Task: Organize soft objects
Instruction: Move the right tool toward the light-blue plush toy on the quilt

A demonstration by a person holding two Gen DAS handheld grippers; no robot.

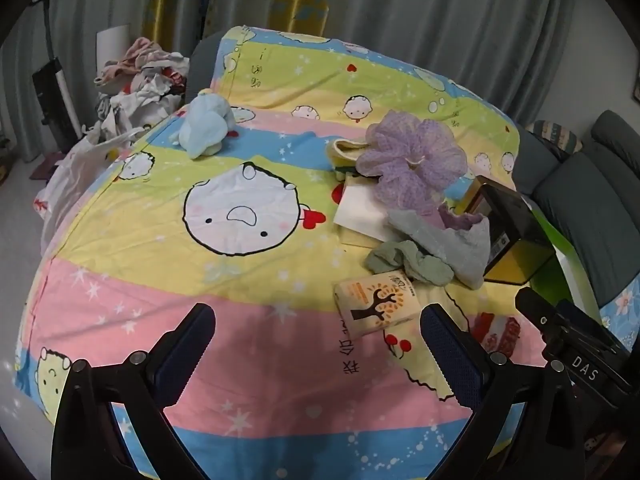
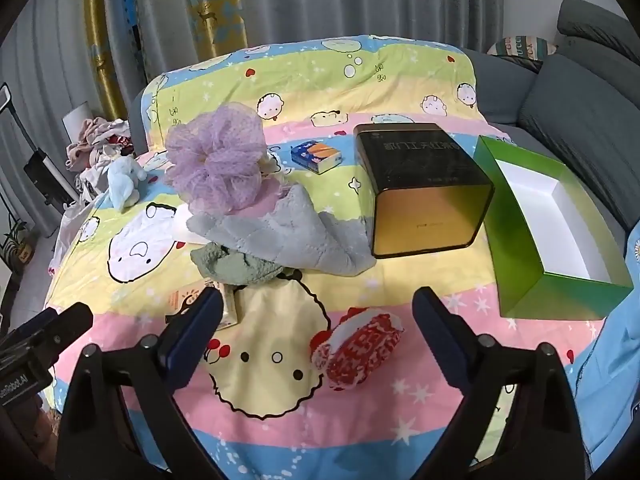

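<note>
Two hand-held grippers above a table draped in a striped cartoon-print sheet (image 1: 168, 248), both tilted downward toward the cloth. The left gripper (image 1: 318, 344) stands with its jaws spread wide and nothing between them; only the pink band of the sheet shows in the gap. The right gripper (image 2: 318, 320) is likewise spread wide and holds nothing, though a red-and-white knitted item (image 2: 356, 354) lies on the sheet just inside its gap, clear of both fingers. The soft objects are gathered mainly at mid-table: a purple mesh bath pouf (image 2: 216, 160) sits on top of a grey quilted cloth (image 2: 288, 236), which overlaps a crumpled green cloth (image 2: 236, 266) nearer the camera. In the left wrist view a yellow cloth (image 1: 344, 152) and a white flat sheet or card (image 1: 360, 208) show partly beneath the pouf. A light blue plush toy (image 1: 208, 124) lies apart at the far left side of the table. A cream tissue pack with a tree print (image 1: 376, 308) rests just in front of the green cloth, close to the left gripper's right finger; a small blue tissue pack (image 2: 316, 156) lies farther back. A black-and-gold square tin (image 2: 424, 192) stands beside the grey cloth, and an open green box with a white interior (image 2: 520, 248) stands to its right, empty. A heap of clothes (image 1: 140, 80) lies beyond the table's far left corner, before grey curtains (image 1: 420, 12); a grey sofa (image 2: 580, 92) borders the right side.
</note>
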